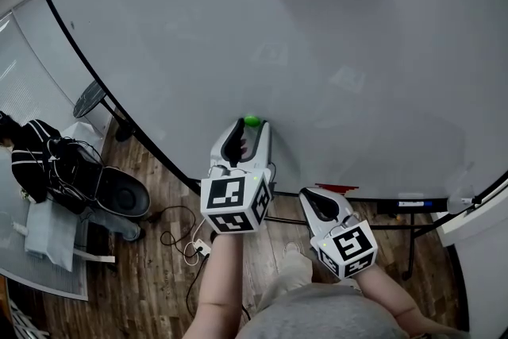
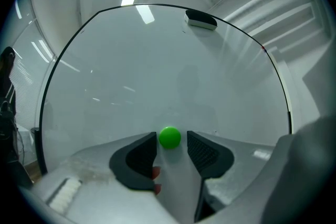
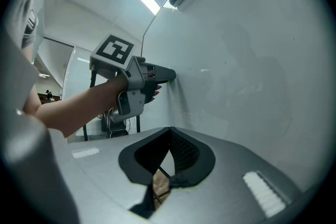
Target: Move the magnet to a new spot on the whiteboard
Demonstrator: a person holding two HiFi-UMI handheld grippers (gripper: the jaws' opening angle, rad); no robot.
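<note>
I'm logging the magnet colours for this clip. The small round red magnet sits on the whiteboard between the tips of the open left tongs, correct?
Not quite: the small round magnet is green, not red. The left gripper view shows it on the white whiteboard, between the tips of the open left tongs, whose pads do not touch it.
</note>
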